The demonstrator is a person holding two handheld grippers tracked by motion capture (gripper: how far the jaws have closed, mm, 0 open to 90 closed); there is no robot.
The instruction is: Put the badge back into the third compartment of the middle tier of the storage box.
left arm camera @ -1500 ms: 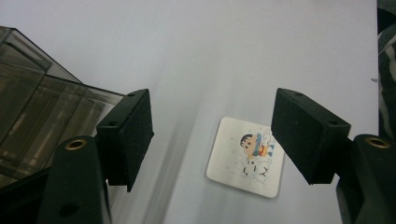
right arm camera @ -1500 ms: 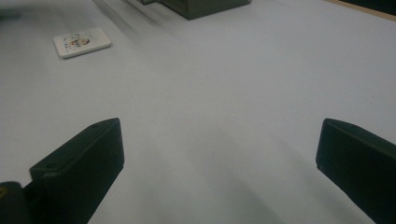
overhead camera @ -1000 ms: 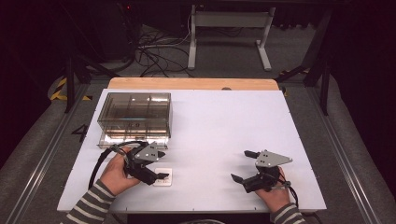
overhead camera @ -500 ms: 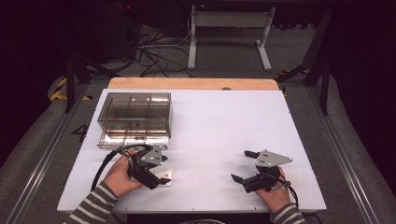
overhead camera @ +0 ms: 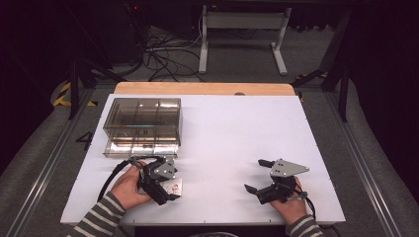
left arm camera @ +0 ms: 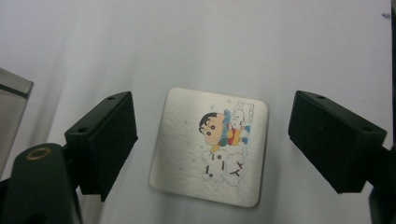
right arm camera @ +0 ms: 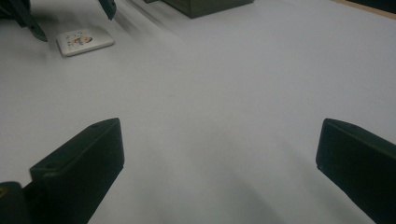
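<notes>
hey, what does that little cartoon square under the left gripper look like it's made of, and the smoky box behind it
The cartoon square looks like a thin, stiff tile, perhaps coated ceramic or card: rounded corners, pale matte face with a faint wavy texture, printed picture. Which one, the look leaves open. The smoky box is probably clear tinted plastic: its inner dividers show through the walls, and the lower edge gleams.

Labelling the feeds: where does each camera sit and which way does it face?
High view: above the person's side, facing forward and down on the white table; both hands, striped sleeves, left gripper, right gripper.
Left gripper view: on the left gripper, looking down between its open jaws, which have just been opening, at the cartoon card, flat and untouched.
Right gripper view: on the right gripper, low across the table; open jaws.
Shared: card and smoky plastic box corner in all three.
</notes>
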